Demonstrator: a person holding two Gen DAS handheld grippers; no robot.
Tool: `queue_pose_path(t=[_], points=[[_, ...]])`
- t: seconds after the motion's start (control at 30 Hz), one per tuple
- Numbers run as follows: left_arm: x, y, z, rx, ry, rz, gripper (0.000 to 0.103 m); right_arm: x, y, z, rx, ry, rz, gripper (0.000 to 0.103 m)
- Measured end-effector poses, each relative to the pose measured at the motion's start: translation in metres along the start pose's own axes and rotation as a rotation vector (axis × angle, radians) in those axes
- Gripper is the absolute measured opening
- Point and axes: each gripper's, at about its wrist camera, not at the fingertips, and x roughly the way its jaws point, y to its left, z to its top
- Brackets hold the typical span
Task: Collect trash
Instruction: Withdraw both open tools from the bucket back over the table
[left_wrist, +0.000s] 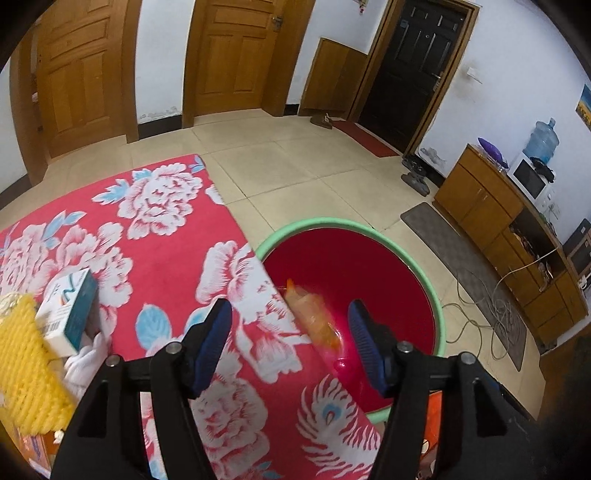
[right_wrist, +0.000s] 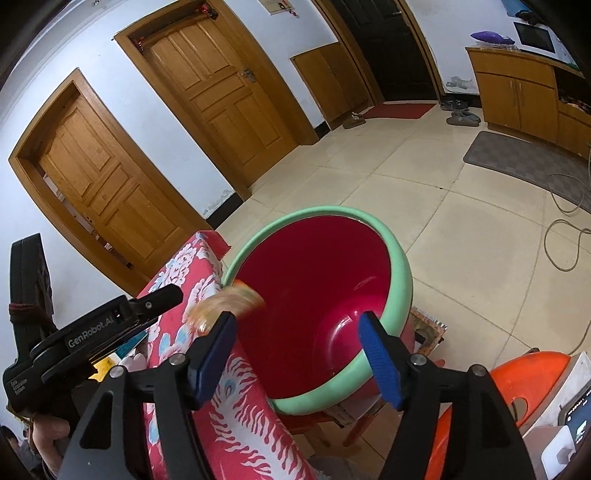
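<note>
Counter (left_wrist: 155, 236) under red flowered cloth, basin (left_wrist: 369, 280) with green rim hard against its edge. Left gripper (left_wrist: 290, 345) and right gripper (right_wrist: 297, 354): jaws released on both, nothing pressed between the pads. Orange wrapper (left_wrist: 314, 314), blurred, was over the basin's near wall by the counter edge, apart from both grippers. Small box (left_wrist: 70, 310) lay on the cloth, left.

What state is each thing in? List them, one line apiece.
Left gripper: open, nothing between its pads.
Right gripper: open, holding nothing.
Orange wrapper: loose, blurred, at the basin's near edge.
Basin: upright, otherwise empty inside.
Small box: lying on the floral cloth.
Brown doors: shut.
</note>
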Motion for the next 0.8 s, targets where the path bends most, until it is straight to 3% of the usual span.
queue_pose_path(t=[0.4,0.53,0.8], points=[[-0.040,0.019,-0.020,-0.025,-0.034,0.046,0.065,-0.015,0.016,-0.004,-0.030,-0.005,0.011,0.075],[-0.059,0.031,-0.027,-0.047,-0.049,0.062,0.065,-0.019,0.026,-0.009,-0.038,0.007,0.019,0.082],[-0.099,0.068,-0.046,-0.089,-0.084,0.128,0.066,-0.029,0.052,-0.025,-0.084,0.015,0.055,0.084]])
